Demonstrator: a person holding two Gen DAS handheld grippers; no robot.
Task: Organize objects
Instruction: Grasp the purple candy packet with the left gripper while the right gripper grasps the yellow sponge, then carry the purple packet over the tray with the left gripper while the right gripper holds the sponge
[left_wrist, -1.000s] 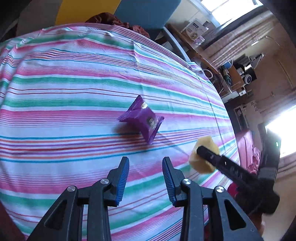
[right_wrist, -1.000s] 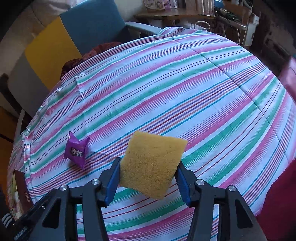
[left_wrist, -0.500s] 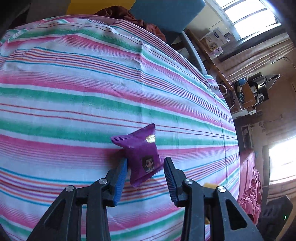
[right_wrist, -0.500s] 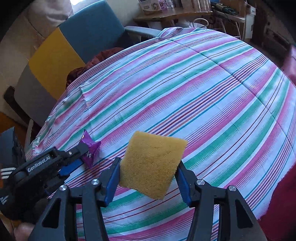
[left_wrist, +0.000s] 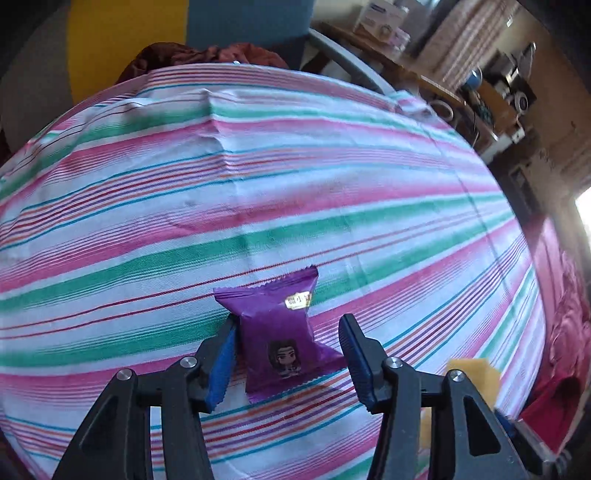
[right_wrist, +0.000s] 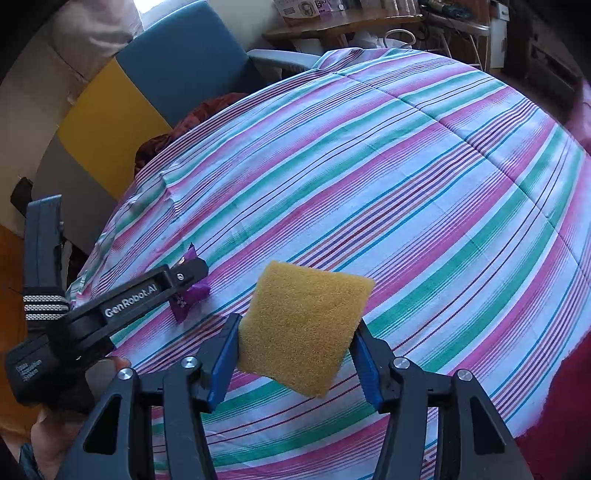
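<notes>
A purple snack packet (left_wrist: 282, 338) with a cartoon face lies on the striped tablecloth (left_wrist: 258, 192). My left gripper (left_wrist: 288, 354) is open, its jaws on either side of the packet; the left pad touches it, the right pad stands apart. In the right wrist view the packet (right_wrist: 190, 295) shows partly behind the left gripper (right_wrist: 184, 275). My right gripper (right_wrist: 295, 350) is shut on a yellow sponge (right_wrist: 304, 325) and holds it above the cloth. The sponge's edge also shows in the left wrist view (left_wrist: 469, 373).
A blue and yellow chair (right_wrist: 147, 85) with a dark red cloth (right_wrist: 184, 129) stands behind the table. A wooden shelf (right_wrist: 343, 24) with boxes is at the back. Red fabric (right_wrist: 561, 424) lies past the table's right edge.
My left gripper has moved forward over the table until the purple packet sits between its open jaws. The right gripper keeps hold of the sponge, nearly still.
</notes>
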